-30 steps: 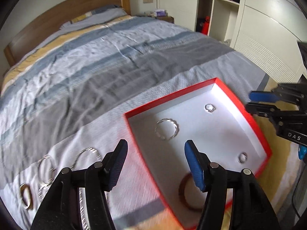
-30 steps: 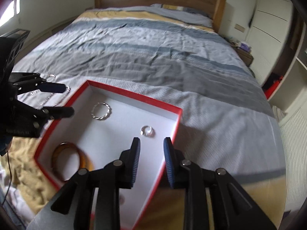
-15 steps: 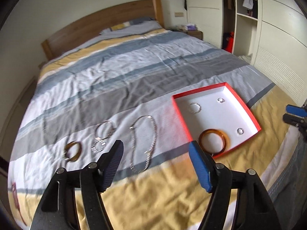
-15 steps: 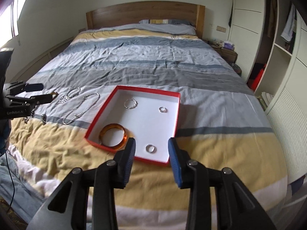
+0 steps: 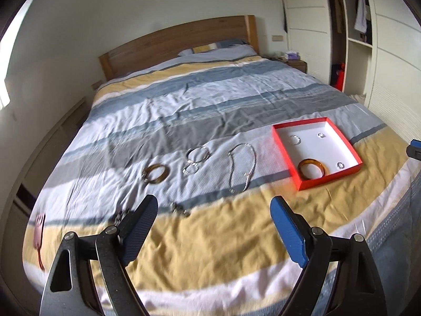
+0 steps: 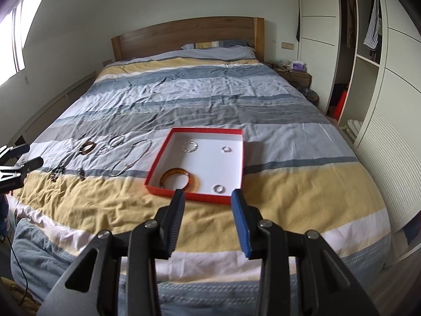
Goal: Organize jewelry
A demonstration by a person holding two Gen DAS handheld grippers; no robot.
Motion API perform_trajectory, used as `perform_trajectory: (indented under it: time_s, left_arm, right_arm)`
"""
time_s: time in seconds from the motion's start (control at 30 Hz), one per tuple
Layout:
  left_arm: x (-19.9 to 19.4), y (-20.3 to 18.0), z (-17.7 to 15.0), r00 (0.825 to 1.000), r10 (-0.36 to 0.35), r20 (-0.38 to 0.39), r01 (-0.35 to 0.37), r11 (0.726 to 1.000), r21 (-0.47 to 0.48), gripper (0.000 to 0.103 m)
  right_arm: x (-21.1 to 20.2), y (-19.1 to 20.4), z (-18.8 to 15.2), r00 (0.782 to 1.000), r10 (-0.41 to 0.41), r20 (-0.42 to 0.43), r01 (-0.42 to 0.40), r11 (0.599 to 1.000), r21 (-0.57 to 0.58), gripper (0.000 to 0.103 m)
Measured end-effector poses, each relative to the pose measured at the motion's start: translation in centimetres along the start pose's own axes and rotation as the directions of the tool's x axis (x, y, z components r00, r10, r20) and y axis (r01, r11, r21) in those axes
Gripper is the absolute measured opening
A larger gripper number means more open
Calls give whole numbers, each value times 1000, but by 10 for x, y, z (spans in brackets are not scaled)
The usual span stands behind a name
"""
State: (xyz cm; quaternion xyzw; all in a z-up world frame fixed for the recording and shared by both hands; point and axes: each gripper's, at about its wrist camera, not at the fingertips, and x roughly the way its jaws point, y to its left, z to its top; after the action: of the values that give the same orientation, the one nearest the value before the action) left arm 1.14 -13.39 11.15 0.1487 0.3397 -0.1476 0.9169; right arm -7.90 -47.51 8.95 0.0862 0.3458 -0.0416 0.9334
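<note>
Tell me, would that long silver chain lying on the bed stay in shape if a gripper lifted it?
Probably not. The chain lies in a loose, uneven loop on the bedspread, so it likely droops limp from one pinch point. Its thin links look light, and may slip between the pads.

1. Box (image 6: pixel 238 167) sits on bed (image 6: pixel 289 200), near foot edge.
2. In box: bangle (image 6: pixel 179 178) at 7 o'clock, ring (image 6: pixel 219 188) at 5, ring (image 6: pixel 226 149) at 1, bracelet (image 6: pixel 190 146) at 11.
3. Necklace (image 6: pixel 131 158) lies at box's 9 o'clock; loose bangle (image 6: pixel 86 148) further out at 9.
4. Headboard (image 6: pixel 184 36) at 12, wardrobe (image 6: pixel 368 84) at 3.
</note>
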Motion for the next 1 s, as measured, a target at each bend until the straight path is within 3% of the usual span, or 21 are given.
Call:
perform_trajectory:
  time_s: [0.27,0.4,0.6,0.77,0.9,1.0]
  left_arm:
    - [-46,22,-40,993,90,79,-86,995,-55,86]
    - [-62,37,-58,991,92,102,-83,993,-85,86]
    - [-77,75,-90,988,133,83,-118,980,-160,86]
    - [-83,115,-118,981,186,60,-165,954,-251,86]
    - [-77,146,-134,971,239,25,-221,930,-294,86]
    - [-63,162,-139,971,239,-14,-230,919,-319,86]
  right_arm:
    - [-22,47,-9,998,50,23,-49,997,-60,41]
    - [-28,72,-13,996,80,28,-78,993,-88,41]
    - [-36,101,-19,991,130,33,-125,983,-132,41]
    - [-35,116,-21,985,169,32,-162,974,-156,41]
    - [-26,126,-19,980,197,30,-190,969,-160,41]
    - [-13,136,-16,976,218,27,-211,965,-156,41]
